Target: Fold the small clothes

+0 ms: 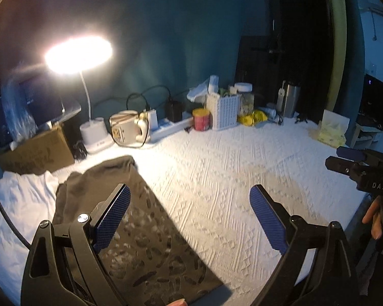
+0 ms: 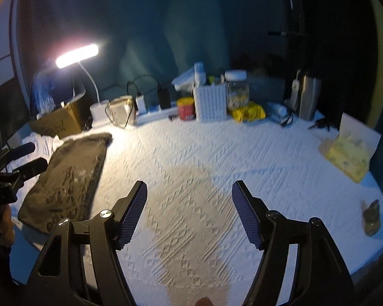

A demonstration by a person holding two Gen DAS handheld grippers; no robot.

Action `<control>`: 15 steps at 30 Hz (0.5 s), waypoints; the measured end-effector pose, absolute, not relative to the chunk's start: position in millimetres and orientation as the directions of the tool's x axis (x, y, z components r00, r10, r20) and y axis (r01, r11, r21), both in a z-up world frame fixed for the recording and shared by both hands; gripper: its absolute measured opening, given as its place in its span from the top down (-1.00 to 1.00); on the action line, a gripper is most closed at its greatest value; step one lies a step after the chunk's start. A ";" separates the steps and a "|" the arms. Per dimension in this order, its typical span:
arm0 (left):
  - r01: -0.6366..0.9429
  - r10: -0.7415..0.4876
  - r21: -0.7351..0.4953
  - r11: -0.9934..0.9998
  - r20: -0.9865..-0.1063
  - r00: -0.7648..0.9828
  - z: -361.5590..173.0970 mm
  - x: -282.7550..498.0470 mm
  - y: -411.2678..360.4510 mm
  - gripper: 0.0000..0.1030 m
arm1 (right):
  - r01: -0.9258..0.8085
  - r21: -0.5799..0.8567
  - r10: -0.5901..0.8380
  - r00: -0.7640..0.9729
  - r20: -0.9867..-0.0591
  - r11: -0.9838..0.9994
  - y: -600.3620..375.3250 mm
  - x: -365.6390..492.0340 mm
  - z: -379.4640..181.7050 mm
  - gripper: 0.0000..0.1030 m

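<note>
A dark olive printed garment [image 1: 145,229] lies folded flat at the left of the white textured cloth [image 1: 229,168]; it also shows in the right wrist view [image 2: 71,176]. A white garment [image 1: 20,204] lies crumpled to its left. My left gripper [image 1: 190,191] is open and empty, hovering over the garment's right edge. My right gripper [image 2: 189,187] is open and empty over the bare middle of the cloth. The right gripper shows at the right edge of the left wrist view [image 1: 344,159], and the left gripper at the left edge of the right wrist view [image 2: 30,156].
Along the back stand a lit desk lamp [image 1: 79,56], cardboard box [image 1: 35,153], mug [image 1: 125,127], power strip [image 1: 171,127], red tin [image 1: 201,119], white basket [image 1: 224,111], jar [image 1: 245,97] and steel flask [image 1: 289,100]. A tissue pack [image 2: 349,150] lies at the right.
</note>
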State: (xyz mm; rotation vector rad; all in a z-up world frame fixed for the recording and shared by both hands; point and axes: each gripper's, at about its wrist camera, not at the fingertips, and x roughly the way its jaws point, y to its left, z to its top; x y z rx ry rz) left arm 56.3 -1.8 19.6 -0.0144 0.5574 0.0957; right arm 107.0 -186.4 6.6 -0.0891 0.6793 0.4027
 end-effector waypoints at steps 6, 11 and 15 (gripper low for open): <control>-0.071 0.040 -0.045 0.996 -0.483 0.875 40.2 53.6 2.2 -0.84 | -0.380 0.035 0.328 0.742 -0.584 0.924 -189.9 106.5 28.7 -0.41; -0.058 0.034 -0.046 0.997 -0.422 0.906 60.6 46.9 2.4 -0.93 | -0.379 0.015 0.324 0.771 -0.549 0.925 -189.6 104.1 47.4 -0.40; -0.061 0.044 -0.033 0.998 -0.367 0.929 77.9 40.6 1.3 -0.93 | -0.370 0.018 0.327 0.797 -0.508 0.929 -189.4 99.6 62.8 -0.40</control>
